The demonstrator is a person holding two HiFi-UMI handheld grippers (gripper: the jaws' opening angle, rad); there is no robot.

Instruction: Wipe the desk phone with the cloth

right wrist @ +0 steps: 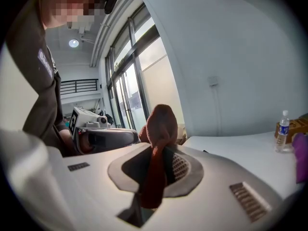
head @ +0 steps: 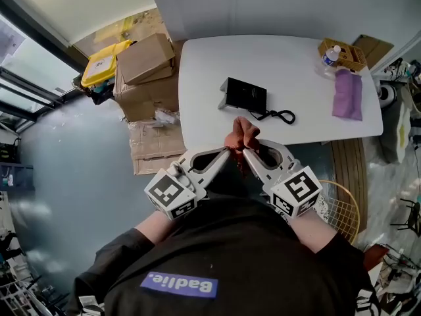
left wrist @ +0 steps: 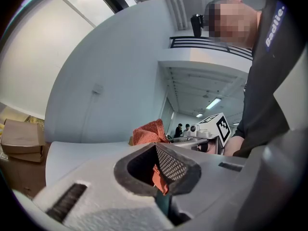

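A person standing at the near edge of a white table [head: 283, 58] holds a bunched rust-red cloth [head: 242, 131] between two handheld tools. The left gripper [head: 229, 151] and the right gripper [head: 245, 152] meet tip to tip, each with its jaws closed on a fold of the fabric. The black desk phone [head: 245, 95] lies flat on the table just beyond the cloth, untouched, and its coiled cord [head: 279, 116] trails toward the person's right. Wiping has not yet begun, by the look of it. The chief risk from here appears to be the shared hold: if one tool lets go before the other has a firm bite, the wad could slip off the table edge. A hard pass might also push the light phone along the smooth top or catch the cord. Only the head view places the phone and shows a purple cloth [head: 347, 94] and a water bottle [head: 331, 56] well apart at the table's far right, with cardboard boxes [head: 145, 61] beside the table on the left. Neither gripper view shows the phone clearly. They show instead what the overhead angle hides, the fabric pinched between each pair of mesh-padded jaws and bulging out above them.
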